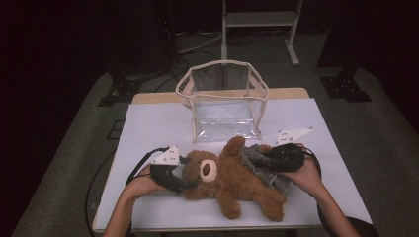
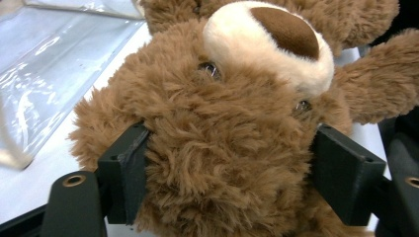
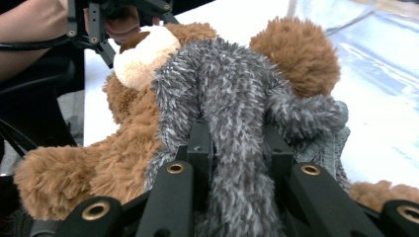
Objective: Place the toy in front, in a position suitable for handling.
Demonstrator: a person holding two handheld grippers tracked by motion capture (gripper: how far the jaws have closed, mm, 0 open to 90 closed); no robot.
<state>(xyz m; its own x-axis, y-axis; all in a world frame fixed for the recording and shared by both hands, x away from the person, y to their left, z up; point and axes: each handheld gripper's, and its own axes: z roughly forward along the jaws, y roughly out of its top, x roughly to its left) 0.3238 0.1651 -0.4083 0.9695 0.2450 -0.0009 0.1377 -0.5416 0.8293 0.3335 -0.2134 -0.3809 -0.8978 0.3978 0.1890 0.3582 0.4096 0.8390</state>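
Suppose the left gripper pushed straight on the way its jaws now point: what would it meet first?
The teddy bear's head. The left gripper has it between the jaws, both pressed into the fur, so there is no free path. Beyond the head lies the bear's body, with the right gripper past that.

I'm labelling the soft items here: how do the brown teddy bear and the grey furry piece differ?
The teddy bear is brown with a cream muzzle; the grey furry piece is streaky grey-white. The bear lies on the table; the grey piece is draped over the bear's body. The left gripper clamps the bear's head; the right gripper pinches the grey piece. Both are plush.
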